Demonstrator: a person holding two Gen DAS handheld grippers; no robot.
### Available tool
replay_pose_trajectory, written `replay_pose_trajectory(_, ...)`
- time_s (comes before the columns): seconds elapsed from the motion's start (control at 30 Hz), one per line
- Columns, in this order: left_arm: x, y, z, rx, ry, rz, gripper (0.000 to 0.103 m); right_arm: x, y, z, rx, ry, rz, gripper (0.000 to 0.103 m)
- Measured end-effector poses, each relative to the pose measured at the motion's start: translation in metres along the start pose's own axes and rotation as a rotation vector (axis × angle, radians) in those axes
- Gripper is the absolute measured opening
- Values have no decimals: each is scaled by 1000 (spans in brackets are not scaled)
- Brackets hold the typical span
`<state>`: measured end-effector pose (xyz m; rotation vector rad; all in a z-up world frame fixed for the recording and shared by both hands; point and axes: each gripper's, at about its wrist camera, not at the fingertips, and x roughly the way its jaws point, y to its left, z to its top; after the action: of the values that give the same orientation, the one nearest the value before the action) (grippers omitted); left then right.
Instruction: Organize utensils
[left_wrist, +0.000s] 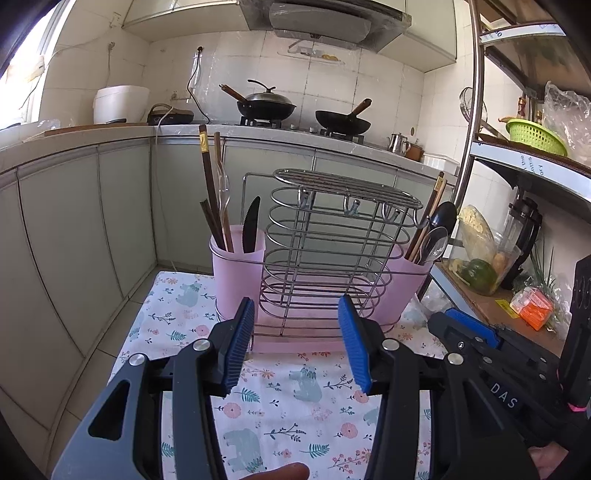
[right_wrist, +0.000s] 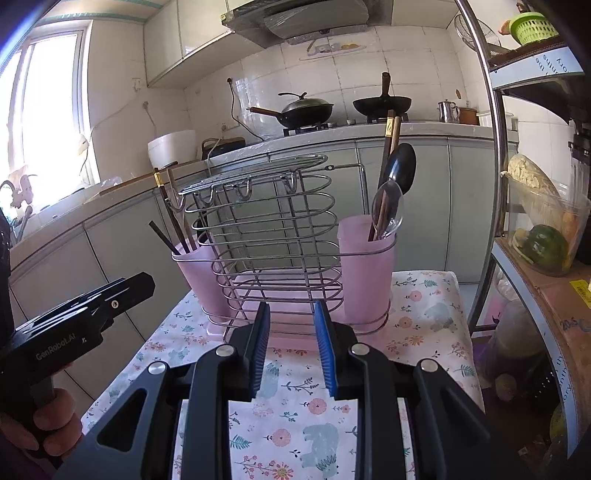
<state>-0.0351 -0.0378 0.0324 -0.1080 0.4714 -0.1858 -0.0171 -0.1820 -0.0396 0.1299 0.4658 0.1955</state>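
A wire utensil rack (left_wrist: 325, 243) (right_wrist: 266, 236) stands on a floral tablecloth (left_wrist: 295, 398) (right_wrist: 295, 413), with a pink cup at each end. The left cup (left_wrist: 238, 269) (right_wrist: 199, 273) holds dark chopsticks (left_wrist: 210, 192) and a black knife (left_wrist: 251, 225). The right cup (left_wrist: 410, 284) (right_wrist: 365, 273) holds chopsticks, a black spoon (left_wrist: 441, 214) (right_wrist: 400, 168) and a clear spoon (left_wrist: 434, 245) (right_wrist: 386, 208). My left gripper (left_wrist: 297, 325) is open and empty just before the rack. My right gripper (right_wrist: 291, 325) is open and empty, also before the rack.
A metal shelf (left_wrist: 524, 162) (right_wrist: 535, 258) with a food container, green basket and boxes stands close on the right. Behind is a counter (left_wrist: 258, 129) with two woks and a rice cooker. The right gripper's body (left_wrist: 498, 354) shows in the left view, the left's (right_wrist: 74, 328) in the right view.
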Motion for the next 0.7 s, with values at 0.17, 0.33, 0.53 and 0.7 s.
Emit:
replay_pose_trajectory(0.17,0,-1,-3,-3,17,-6,48,-2,5,-1,-14,-5,-28,43)
replay_pose_trajectory(0.33,0,-2,-6,-4,32,-14,48,-4,9,-3,-31,-5,-53,43)
replay_pose_trajectory(0.53,-3,-3,-6,-1,31,-12,48,-8,13,-3,-46,-4,-60,43)
replay_pose_trajectory(0.7,-9,-4,-7,4,24,-12,48,-13,16,-3,-58,-11,-59,43)
